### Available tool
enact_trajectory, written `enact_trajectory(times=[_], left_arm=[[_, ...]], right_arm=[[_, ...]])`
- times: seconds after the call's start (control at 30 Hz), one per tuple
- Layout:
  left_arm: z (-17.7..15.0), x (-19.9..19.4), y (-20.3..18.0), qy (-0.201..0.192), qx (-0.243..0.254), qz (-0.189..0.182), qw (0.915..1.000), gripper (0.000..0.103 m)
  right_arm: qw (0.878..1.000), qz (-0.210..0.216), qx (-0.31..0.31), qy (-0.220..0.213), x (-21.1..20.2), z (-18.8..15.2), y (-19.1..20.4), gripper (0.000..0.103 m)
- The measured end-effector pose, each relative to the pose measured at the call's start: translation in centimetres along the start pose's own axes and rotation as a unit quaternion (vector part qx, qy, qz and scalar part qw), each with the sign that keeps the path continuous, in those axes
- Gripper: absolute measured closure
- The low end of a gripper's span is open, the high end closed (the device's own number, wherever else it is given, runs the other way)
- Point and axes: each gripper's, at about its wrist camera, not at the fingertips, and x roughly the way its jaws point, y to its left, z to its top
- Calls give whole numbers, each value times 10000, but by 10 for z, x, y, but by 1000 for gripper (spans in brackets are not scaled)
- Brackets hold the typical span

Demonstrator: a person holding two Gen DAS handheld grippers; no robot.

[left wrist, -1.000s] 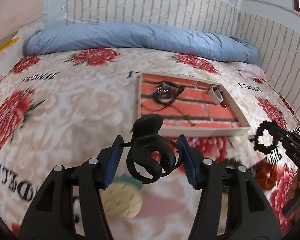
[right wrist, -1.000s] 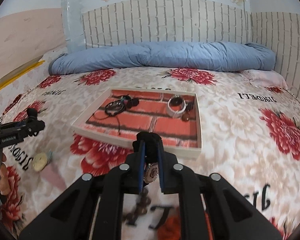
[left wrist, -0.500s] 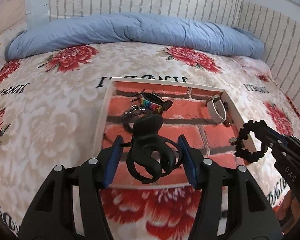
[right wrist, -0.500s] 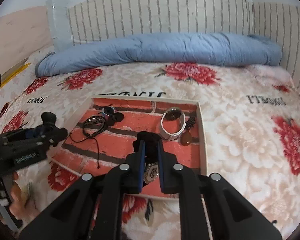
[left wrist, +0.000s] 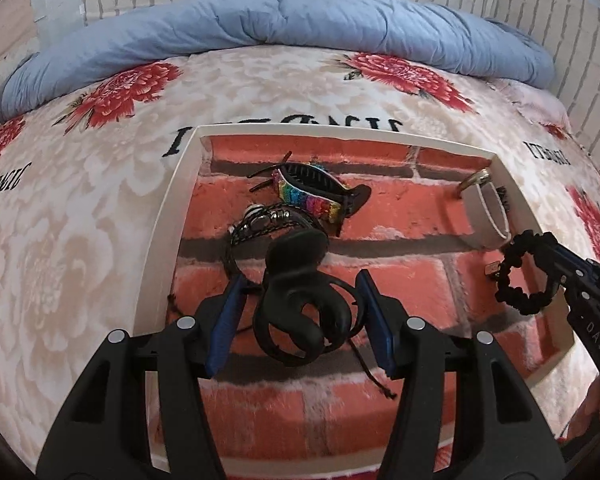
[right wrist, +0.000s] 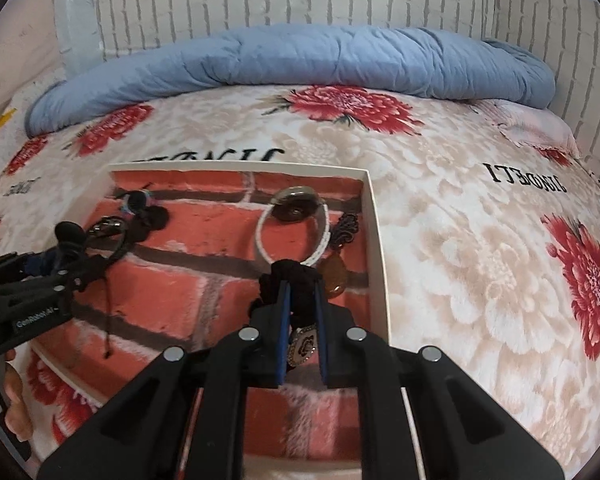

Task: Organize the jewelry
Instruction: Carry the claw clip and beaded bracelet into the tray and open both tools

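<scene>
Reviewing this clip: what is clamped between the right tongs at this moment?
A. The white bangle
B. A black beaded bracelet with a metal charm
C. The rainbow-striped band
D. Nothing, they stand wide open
B. In the right wrist view the right tongs are pinched shut on the black beaded bracelet, its metal charm hanging between the pads, while the white bangle and rainbow-striped band lie in the tray.
</scene>
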Motion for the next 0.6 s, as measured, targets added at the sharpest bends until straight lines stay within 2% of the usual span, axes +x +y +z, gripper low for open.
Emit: enact_trajectory(times=[0.47,0.6], left_arm=[[8,18,1,30,58,47,10000,47],[11,20,2,26,13,16,10000,43]], right_arm=[[9988,-175,125,430,45,2,-4,91],[9988,-135,140,447,50,1,-4,88]])
